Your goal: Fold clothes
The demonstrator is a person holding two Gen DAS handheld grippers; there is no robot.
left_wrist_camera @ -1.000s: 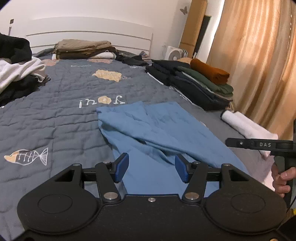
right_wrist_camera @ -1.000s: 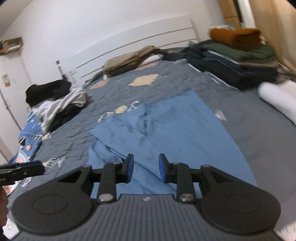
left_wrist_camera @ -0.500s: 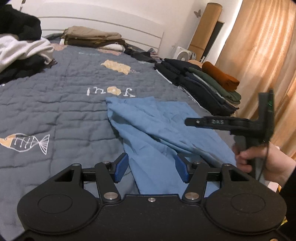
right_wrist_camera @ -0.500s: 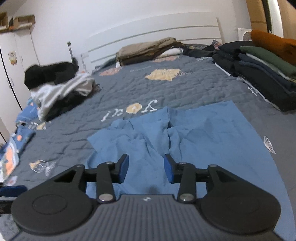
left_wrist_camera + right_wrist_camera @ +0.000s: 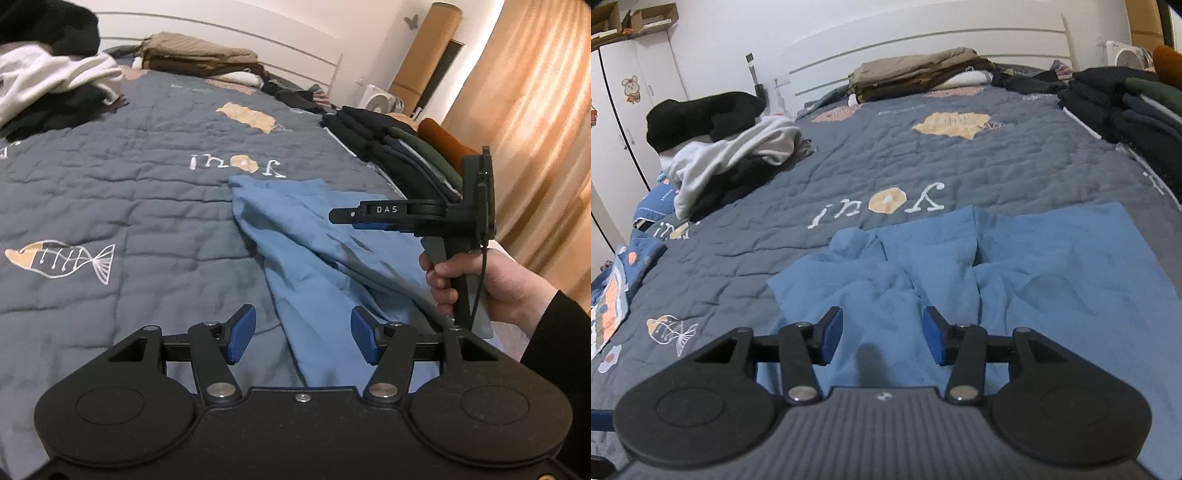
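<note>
On grey quilt (image 5: 960,162): blue garment (image 5: 1034,280), rumpled, near bed's front edge. Left gripper (image 5: 303,334) approx. half open, nothing gripped, over garment's edge. Right gripper (image 5: 882,338) jaws opening, empty, above cloth.

Garment (image 5: 1015,273) on quilt (image 5: 923,158), folded stack (image 5: 1137,110) at right

Dim warm glow through the curtain (image 5: 535,110), strong fisheye bending, slight edge blur.

A white fan (image 5: 379,99) stands by orange curtains (image 5: 535,110); a stickered white wardrobe (image 5: 624,110) flanks the bed.
</note>
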